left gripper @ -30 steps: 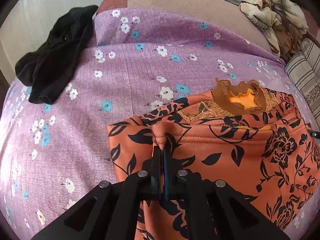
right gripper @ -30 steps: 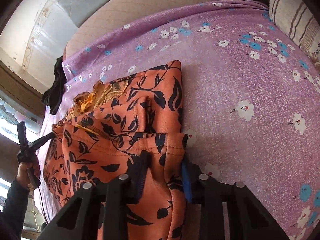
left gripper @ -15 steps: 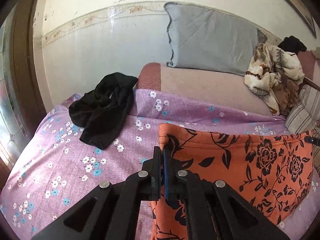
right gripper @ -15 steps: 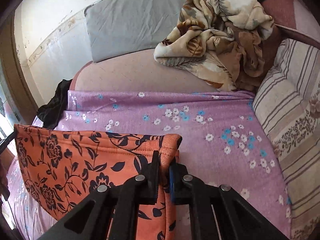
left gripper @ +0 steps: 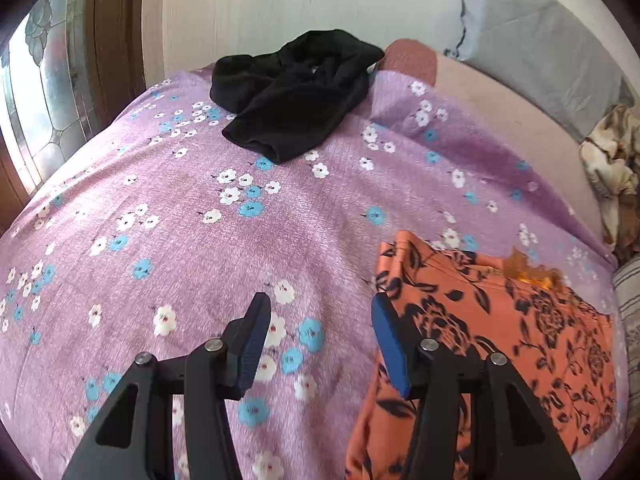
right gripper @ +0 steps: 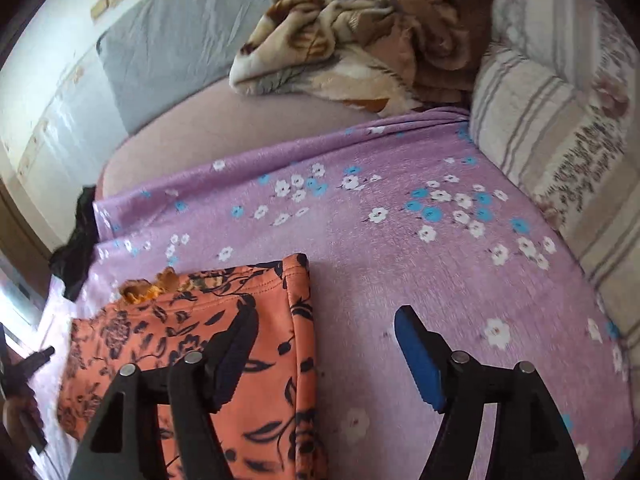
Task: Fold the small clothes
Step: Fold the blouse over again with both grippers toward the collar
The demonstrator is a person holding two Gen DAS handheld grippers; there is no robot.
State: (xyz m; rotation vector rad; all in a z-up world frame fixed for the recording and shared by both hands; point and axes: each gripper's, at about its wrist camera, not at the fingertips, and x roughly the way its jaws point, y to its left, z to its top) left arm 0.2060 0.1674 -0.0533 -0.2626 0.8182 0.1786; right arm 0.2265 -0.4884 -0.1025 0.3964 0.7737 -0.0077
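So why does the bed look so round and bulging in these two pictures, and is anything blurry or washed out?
Left wrist view: the fisheye lens bulges the purple flowered bedsheet and darkens the corners; the stained-glass window glares white. Right wrist view: same bulge; the striped cream cushion and brown patterned blanket look smeared, and the far left edge is washed out.

Matt printed cloth of orange garment [left gripper: 520, 332]; soft woven purple floral sheet [left gripper: 200, 240]; fuzzy black garment [left gripper: 296, 96]
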